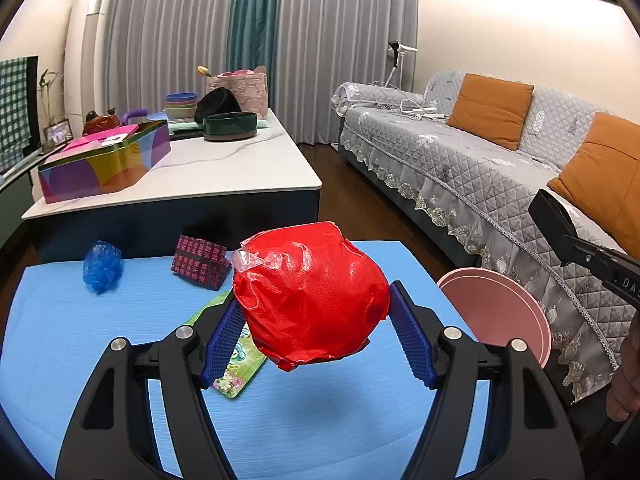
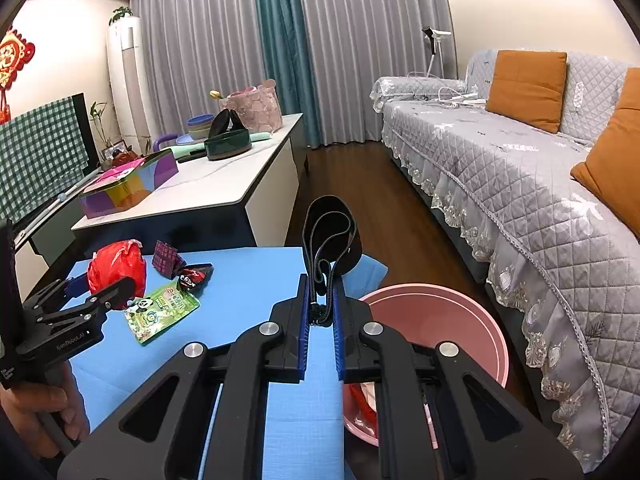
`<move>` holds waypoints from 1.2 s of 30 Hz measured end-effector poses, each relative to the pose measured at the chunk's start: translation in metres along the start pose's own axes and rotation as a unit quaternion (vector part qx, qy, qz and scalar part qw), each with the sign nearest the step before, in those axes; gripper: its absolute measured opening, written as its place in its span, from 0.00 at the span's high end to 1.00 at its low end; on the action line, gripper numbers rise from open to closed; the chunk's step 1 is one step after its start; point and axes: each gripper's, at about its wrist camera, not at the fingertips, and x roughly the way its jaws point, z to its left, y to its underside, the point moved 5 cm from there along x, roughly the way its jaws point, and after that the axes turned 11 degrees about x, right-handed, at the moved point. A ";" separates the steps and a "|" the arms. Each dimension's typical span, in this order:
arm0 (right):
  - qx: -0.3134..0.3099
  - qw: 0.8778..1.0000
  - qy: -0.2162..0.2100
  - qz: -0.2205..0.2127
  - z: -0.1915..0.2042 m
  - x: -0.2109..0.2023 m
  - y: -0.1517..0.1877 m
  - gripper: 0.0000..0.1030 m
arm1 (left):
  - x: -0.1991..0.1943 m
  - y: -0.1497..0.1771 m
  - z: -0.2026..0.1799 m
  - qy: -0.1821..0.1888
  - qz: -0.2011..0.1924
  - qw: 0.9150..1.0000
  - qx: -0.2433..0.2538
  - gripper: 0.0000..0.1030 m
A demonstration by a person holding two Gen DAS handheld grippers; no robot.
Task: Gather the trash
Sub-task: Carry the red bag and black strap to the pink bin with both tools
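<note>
My left gripper point(image 1: 316, 316) is shut on a crumpled red plastic bag point(image 1: 312, 292), its blue pads pressing both sides, lifted over the blue mat point(image 1: 80, 340). On the mat lie a blue plastic wad point(image 1: 102, 266), a dark patterned wrapper point(image 1: 202, 262), a green snack packet point(image 1: 236, 360) and a red-black candy wrapper point(image 2: 196, 276). My right gripper point(image 2: 321, 300) is shut on a black looped strap point(image 2: 332, 232) that stands up from the jaws. A pink bin point(image 2: 460, 292) sits just right of it, off the mat's edge, with some trash inside.
A white coffee table point(image 1: 224, 176) behind the mat carries a colourful tin point(image 1: 104, 164) and bowls. A grey quilted sofa point(image 2: 520, 184) with orange cushions runs along the right. Dark wood floor point(image 2: 360, 184) lies between them. A hand point(image 2: 36, 404) holds the left gripper's handle.
</note>
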 end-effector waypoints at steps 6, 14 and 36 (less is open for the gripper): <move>0.001 1.000 -0.001 -0.001 0.000 0.000 -0.001 0.90 | 0.000 0.000 0.000 0.001 0.000 1.000 0.000 0.34; 0.002 1.000 0.002 -0.004 -0.001 -0.001 -0.003 0.90 | 0.005 0.000 -0.005 0.005 0.001 1.000 0.004 0.34; 0.042 0.999 0.019 -0.015 -0.039 -0.009 -0.021 0.90 | 0.021 -0.001 -0.046 0.038 0.009 0.999 0.029 0.34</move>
